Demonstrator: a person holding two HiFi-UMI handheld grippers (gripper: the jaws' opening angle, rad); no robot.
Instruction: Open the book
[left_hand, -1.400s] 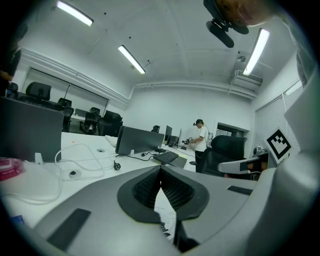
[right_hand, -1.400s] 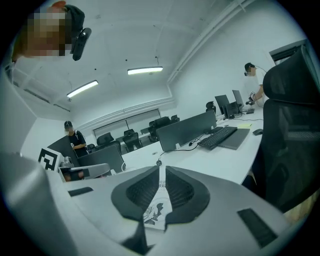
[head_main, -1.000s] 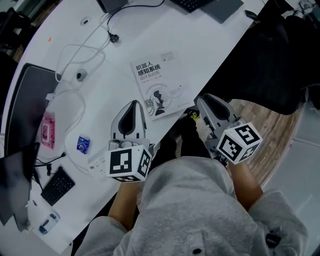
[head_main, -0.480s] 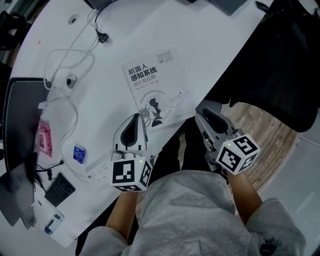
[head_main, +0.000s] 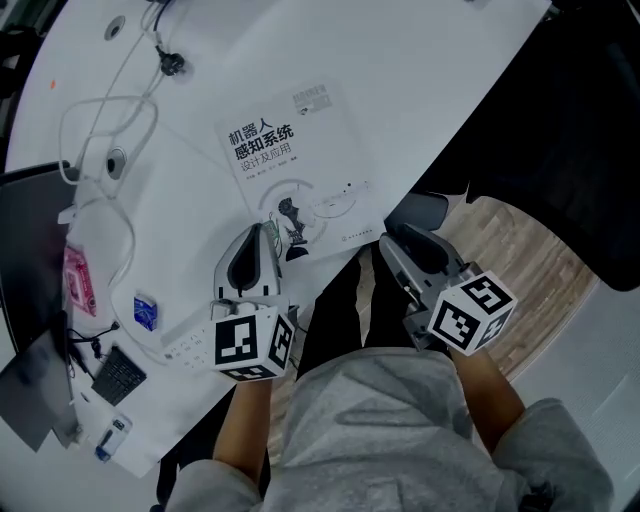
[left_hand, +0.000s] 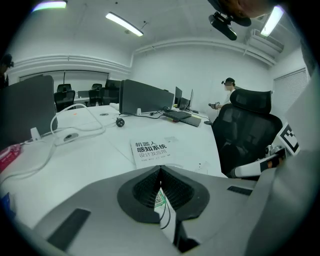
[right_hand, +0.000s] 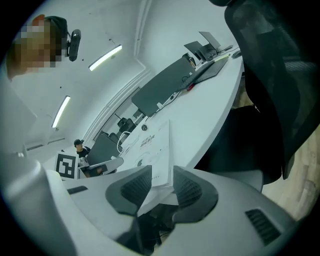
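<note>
Two claws sit at the near edge of the white table (head_main: 430, 90), one at each near corner of the closed book (head_main: 300, 150), which lies flat with its cover up and its lower right corner close to the table's rim. The left gripper (head_main: 258, 230) rests over the book's near left corner with its jaws together at the tips and nothing clamped. Through the small gap behind the tips, a QR code (left_hand: 159, 200) printed on the cover shows. The right gripper (head_main: 393, 240) is rolled onto its side just off the table's edge, and its jaws are opening. The book's near right corner stands between the pads, and whether either pad touches the corner cannot be told. The cover is white with bold dark Chinese characters in three lines: 机器人, then 感知系统, then a fainter 设计及应用. Below the title is a small dark figure inside thin curved lines. A block of fine print at the cover's far right corner, and a line along its near edge, are too small to read.
</note>
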